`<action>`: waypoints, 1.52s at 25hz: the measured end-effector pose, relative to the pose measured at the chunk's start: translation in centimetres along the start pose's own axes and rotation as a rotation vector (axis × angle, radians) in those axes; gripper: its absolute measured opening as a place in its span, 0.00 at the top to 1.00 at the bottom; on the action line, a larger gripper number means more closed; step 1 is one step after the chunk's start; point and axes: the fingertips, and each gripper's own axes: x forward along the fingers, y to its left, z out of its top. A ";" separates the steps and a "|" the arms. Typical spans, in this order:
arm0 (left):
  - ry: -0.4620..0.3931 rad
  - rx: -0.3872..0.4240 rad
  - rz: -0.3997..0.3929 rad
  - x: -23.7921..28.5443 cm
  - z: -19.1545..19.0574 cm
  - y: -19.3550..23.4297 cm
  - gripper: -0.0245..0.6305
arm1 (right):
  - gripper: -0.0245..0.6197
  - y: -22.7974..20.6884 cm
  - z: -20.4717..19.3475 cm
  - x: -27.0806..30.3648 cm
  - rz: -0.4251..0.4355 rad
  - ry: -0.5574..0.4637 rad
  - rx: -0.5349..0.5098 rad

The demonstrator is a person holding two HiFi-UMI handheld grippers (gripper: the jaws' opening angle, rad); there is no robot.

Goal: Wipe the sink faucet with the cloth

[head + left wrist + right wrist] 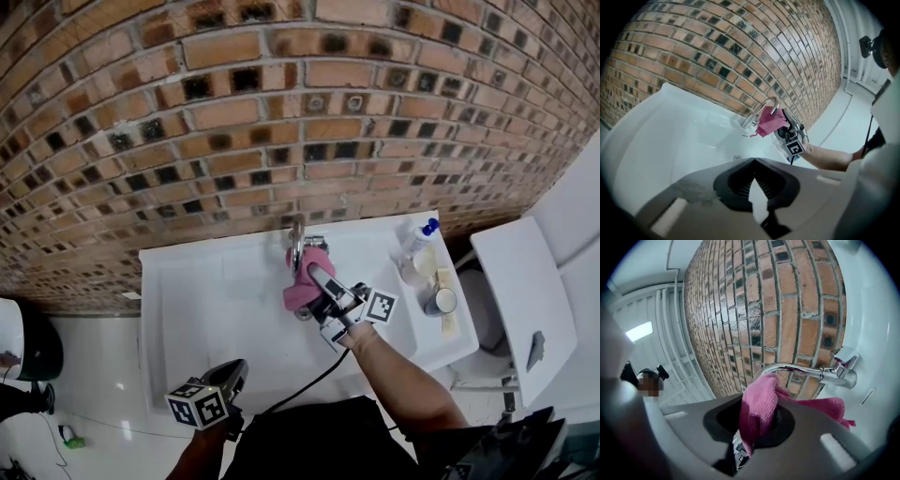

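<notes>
As the head view looks down on the white sink (206,291), my right gripper (316,275) is clamped on the pink cloth (300,292), with the cloth bunched against the chrome faucet (296,239) at the sink's back edge, below the brick wall (281,112). My left gripper (236,368) hangs low over the sink's front rim, well apart from the faucet. A bottle with a blue cap (417,244) stands on the sink's right ledge.

Left gripper view: my jaws meet at the tips with nothing between them (only a pale sliver of sink shows through behind the tips). Past them I see the basin, the curved faucet with the cloth draped at its spout, and my right gripper gripping that cloth from the right.

Right gripper view: the cloth is pinched between my jaws and bulges up out of them, its top touching the underside of the faucet's curved spout. A loose end trails off to the right below the faucet handle. Brick wall fills the back.
</notes>
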 end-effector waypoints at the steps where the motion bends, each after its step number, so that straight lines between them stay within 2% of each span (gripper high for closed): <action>1: 0.009 0.001 -0.003 0.1 -0.1 0.0 0.96 | 0.89 0.1 -0.2 -0.1 -0.002 0.004 -0.003; 5: 0.056 0.019 -0.020 1.1 -0.3 0.1 0.96 | 0.89 0.9 -1.3 -0.8 -0.033 0.077 -0.060; 9: 0.076 0.048 -0.044 2.8 0.6 -0.3 0.96 | 0.89 1.5 -1.9 -2.7 -0.110 0.205 -0.210; 11: 0.077 0.059 -0.057 3.8 1.3 -0.8 0.96 | 0.89 1.3 -1.3 -3.9 -0.159 0.235 -0.265; 16: 0.068 0.064 -0.067 5.5 2.7 -1.7 0.96 | 0.89 1.1 4.5 -5.0 -0.314 0.238 -0.437; 19: 0.057 0.047 -0.049 6.1 3.1 -1.5 0.96 | 0.89 0.5 8.2 -4.4 -0.433 0.279 -0.555; 23: 0.019 -0.018 -0.019 6.8 3.7 -0.7 0.96 | 0.89 -1.4 12.1 -3.4 -0.545 0.335 -0.652; 27: -0.022 -0.074 0.023 7.4 4.1 -0.2 0.96 | 0.89 -5.0 14.4 -2.2 -0.641 0.443 -0.729; 32: -0.027 -0.124 0.077 7.7 3.5 0.2 0.96 | 0.89 -10.8 13.3 0.4 -0.654 0.658 -0.731; 38: -0.018 -0.156 0.114 8.3 3.2 -0.1 0.96 | 0.89 -15.5 10.0 3.4 -0.602 0.824 -0.589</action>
